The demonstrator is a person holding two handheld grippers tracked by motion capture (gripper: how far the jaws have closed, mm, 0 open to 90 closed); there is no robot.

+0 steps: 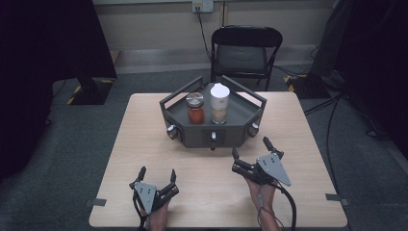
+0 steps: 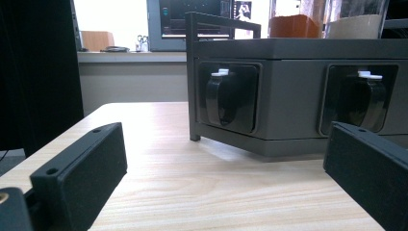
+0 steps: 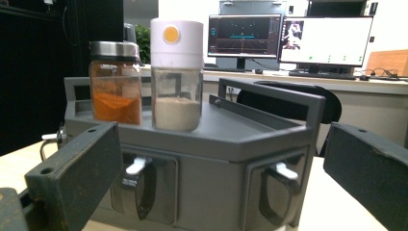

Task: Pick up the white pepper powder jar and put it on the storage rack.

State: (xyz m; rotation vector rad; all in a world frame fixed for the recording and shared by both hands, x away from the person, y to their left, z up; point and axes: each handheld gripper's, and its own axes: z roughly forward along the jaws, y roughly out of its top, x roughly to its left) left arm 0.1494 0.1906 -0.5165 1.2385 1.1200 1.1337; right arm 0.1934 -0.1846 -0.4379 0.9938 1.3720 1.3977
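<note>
Hand-held gripper left (image 1: 156,176) low on the near-left of the wooden surface (image 1: 144,125), jaws spread wide, nothing between them. Hand-held gripper right (image 1: 250,147) on the near-right, jaws also wide apart and empty, close to the front of the dark grey rack (image 1: 192,137) and angled toward it. Rack sits at the surface's middle-far part, with knobs (image 3: 139,166) set in recesses on its front faces. On its top, side by side: steel-lidded jar (image 1: 195,108) with orange powder to the left, white-capped jar (image 1: 219,103) with beige powder to the right. Black folding chair (image 1: 245,50) behind the surface.
</note>
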